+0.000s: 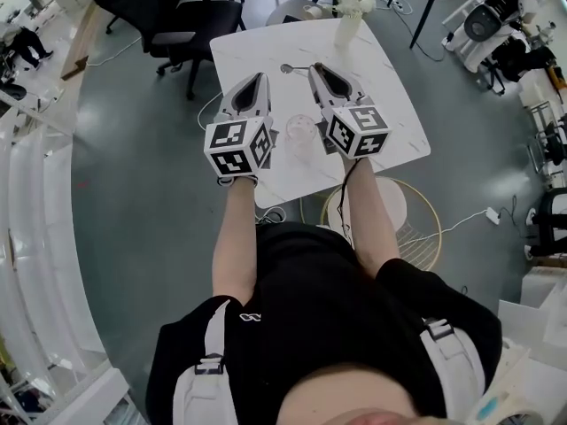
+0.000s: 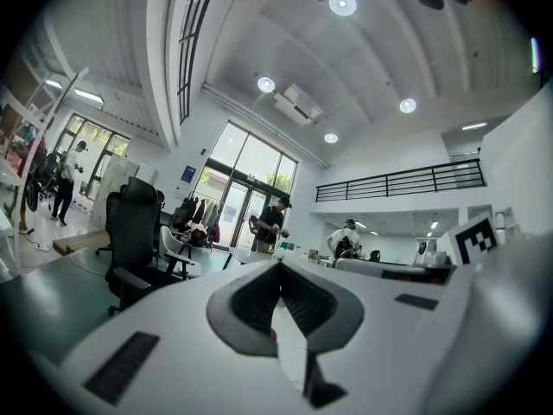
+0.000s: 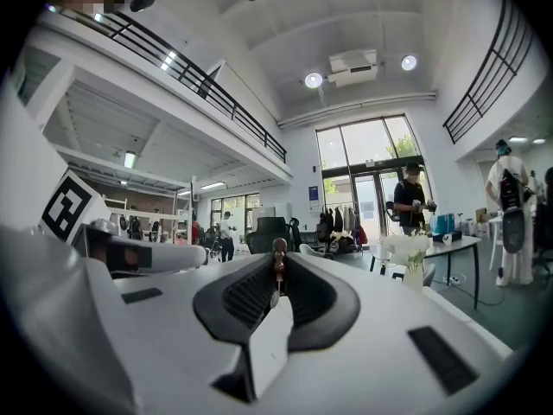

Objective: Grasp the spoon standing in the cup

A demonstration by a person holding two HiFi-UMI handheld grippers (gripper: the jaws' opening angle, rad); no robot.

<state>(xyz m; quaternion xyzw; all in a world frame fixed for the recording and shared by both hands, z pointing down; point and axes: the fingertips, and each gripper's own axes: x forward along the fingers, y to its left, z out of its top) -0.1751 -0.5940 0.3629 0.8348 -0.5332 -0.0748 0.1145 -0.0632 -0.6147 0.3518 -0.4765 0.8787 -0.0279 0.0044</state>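
Observation:
My right gripper (image 1: 314, 67) is shut on a small metal spoon (image 1: 297, 67), which sticks out to the left of its tips over the white table (image 1: 390, 104). In the right gripper view the spoon (image 3: 279, 253) stands upright, pinched between the jaws of the right gripper (image 3: 278, 275). A clear glass cup (image 1: 301, 131) stands on the table between the two grippers, nearer to me than their tips, with nothing in it. My left gripper (image 1: 260, 77) hovers left of the cup. Its jaws meet at the tips of the left gripper (image 2: 278, 264), with nothing between them.
A white vase with white flowers (image 1: 348, 14) stands at the table's far edge; the same vase (image 3: 413, 262) shows in the right gripper view. A black office chair (image 1: 168, 16) sits far left of the table, and a round wire stool (image 1: 390, 215) stands beside me. People stand further back in the room.

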